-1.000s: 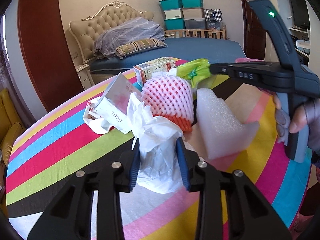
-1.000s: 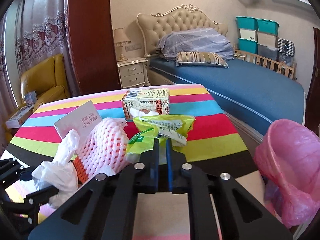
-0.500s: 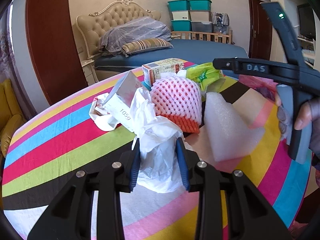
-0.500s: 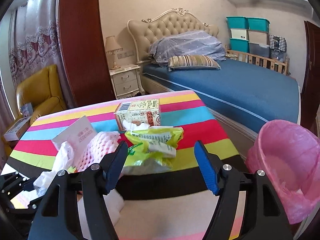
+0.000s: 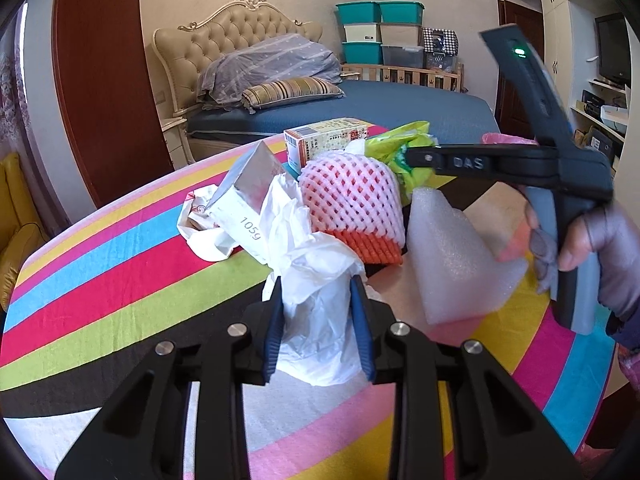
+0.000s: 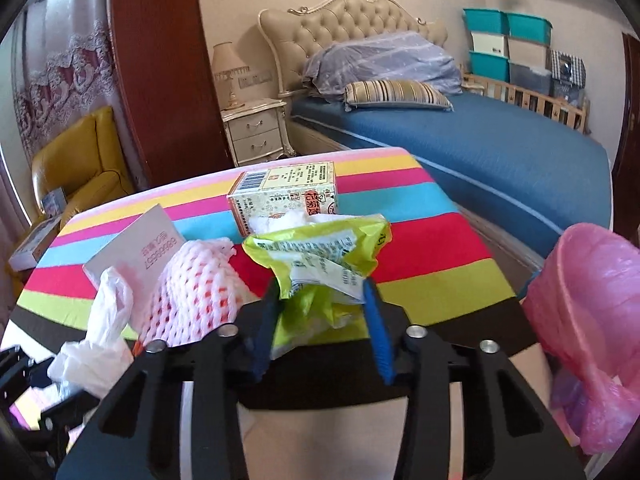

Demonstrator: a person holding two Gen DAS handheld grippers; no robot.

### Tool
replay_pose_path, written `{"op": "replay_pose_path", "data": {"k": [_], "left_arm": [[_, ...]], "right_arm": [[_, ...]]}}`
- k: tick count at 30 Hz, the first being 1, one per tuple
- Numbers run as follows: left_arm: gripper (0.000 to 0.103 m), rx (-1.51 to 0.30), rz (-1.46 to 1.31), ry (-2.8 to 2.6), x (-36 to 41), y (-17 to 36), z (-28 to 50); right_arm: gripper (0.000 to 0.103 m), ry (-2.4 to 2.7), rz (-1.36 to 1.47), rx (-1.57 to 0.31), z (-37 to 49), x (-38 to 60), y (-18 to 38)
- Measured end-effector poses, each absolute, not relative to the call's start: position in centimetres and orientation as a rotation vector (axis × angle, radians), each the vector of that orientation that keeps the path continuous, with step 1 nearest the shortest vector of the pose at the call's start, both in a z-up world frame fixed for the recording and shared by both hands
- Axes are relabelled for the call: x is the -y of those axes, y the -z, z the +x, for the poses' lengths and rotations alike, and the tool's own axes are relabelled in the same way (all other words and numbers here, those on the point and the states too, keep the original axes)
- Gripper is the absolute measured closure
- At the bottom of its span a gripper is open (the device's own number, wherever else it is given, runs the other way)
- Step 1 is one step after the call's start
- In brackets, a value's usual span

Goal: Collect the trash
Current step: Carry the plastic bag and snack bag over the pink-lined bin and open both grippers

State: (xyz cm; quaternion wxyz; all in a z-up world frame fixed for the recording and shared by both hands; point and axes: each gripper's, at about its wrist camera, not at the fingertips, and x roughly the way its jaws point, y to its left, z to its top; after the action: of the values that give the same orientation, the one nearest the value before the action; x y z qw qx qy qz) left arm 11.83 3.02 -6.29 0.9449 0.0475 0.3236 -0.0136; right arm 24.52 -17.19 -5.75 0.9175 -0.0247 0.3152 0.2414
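At twelve o'clock of the right gripper (image 6: 322,312), the green wrapper (image 6: 320,256) sits between closing jaws, for the pink bin bag (image 6: 592,320) at three (left gripper (image 5: 318,312) closing around white plastic bag (image 5: 316,280)).

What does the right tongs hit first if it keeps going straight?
The crumpled green wrapper: it already sits between the closing right tongs, pads seemingly at its sides. Straight behind it stands the small carton, though the depth is hard to judge.
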Motion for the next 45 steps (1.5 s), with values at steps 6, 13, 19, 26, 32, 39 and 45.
{"op": "replay_pose_path", "data": {"k": [6, 13, 19, 26, 32, 39, 45], "left_arm": [[0.081, -0.64, 0.088, 0.025, -3.2, 6.1, 11.5], [0.084, -0.598, 0.054, 0.008, -3.9, 5.5, 10.8], [0.087, -0.538, 0.071, 0.008, -3.7, 5.0, 9.9], [0.088, -0.487, 0.05, 0.01, -3.5, 4.6, 8.0], [0.088, -0.453, 0.068, 0.022, -2.5, 3.7, 6.9], [0.088, -0.432, 0.078, 0.067, -0.9, 2.3, 6.6], [0.088, -0.433, 0.066, 0.133, 0.8, 1.2, 7.4]], "right_arm": [[0.07, -0.493, -0.061, -0.586, 21.3, 18.7, 4.6], [0.07, -0.502, -0.046, -0.545, 17.2, 21.0, 3.3], [0.07, -0.505, -0.044, -0.527, 14.4, 22.6, 2.9], [0.07, -0.512, -0.038, -0.499, 11.9, 24.7, 2.2], [0.07, -0.508, -0.024, -0.495, 10.8, 26.3, 2.2], [0.069, -0.481, 0.003, -0.483, 10.5, 28.8, 2.0], [0.069, -0.445, 0.018, -0.463, 10.4, 31.2, 1.5]]}}
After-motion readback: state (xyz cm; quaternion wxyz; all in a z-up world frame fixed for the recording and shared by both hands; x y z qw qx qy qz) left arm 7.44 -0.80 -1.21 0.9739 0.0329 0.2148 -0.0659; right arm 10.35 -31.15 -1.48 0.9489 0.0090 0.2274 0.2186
